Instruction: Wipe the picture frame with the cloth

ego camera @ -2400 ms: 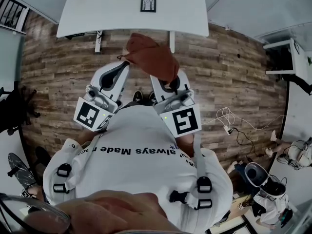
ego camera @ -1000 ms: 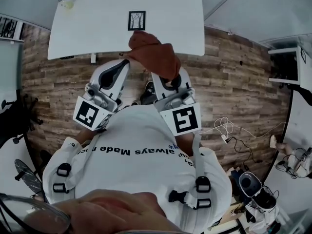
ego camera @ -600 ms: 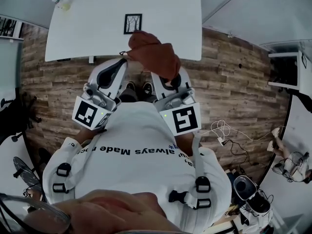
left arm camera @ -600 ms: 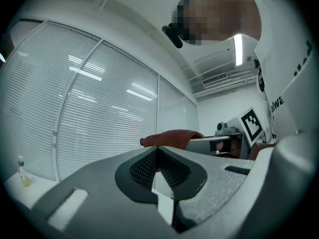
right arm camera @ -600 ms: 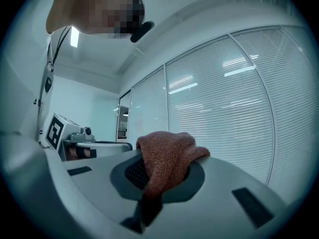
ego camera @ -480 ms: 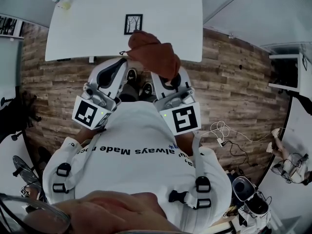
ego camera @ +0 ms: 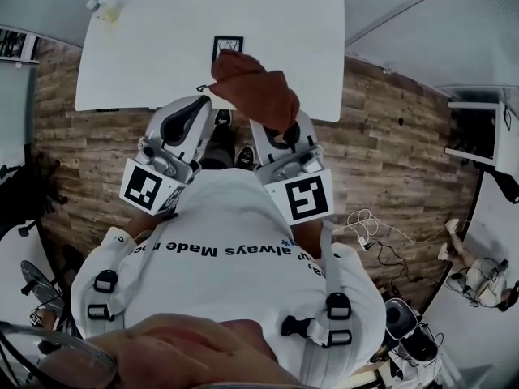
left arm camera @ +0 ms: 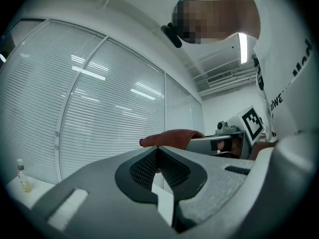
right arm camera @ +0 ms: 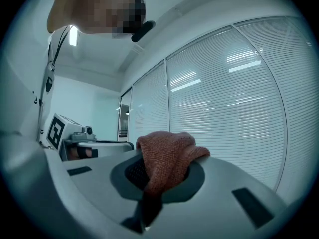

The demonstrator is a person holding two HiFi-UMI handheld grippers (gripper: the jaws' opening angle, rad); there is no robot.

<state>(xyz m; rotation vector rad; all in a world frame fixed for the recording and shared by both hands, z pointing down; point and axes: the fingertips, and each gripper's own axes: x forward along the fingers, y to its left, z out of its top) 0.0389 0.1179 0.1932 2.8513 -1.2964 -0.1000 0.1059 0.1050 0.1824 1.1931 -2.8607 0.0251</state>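
Seemingly still approaching: the right gripper [ego camera: 276, 128] clamps the cloth [ego camera: 253, 91], the left gripper [ego camera: 203, 105] is closed on nothing, and the next move is to reach the picture frame [ego camera: 226, 44] by the table's [ego camera: 146, 47] near edge.

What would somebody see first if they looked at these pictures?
Probably the rust-red cloth, bunched up in the right gripper's shut jaws, out in front of the person. Just beyond it a small black picture frame sits on the white table, its near edge hidden behind the cloth. The left gripper is alongside, shut and empty.
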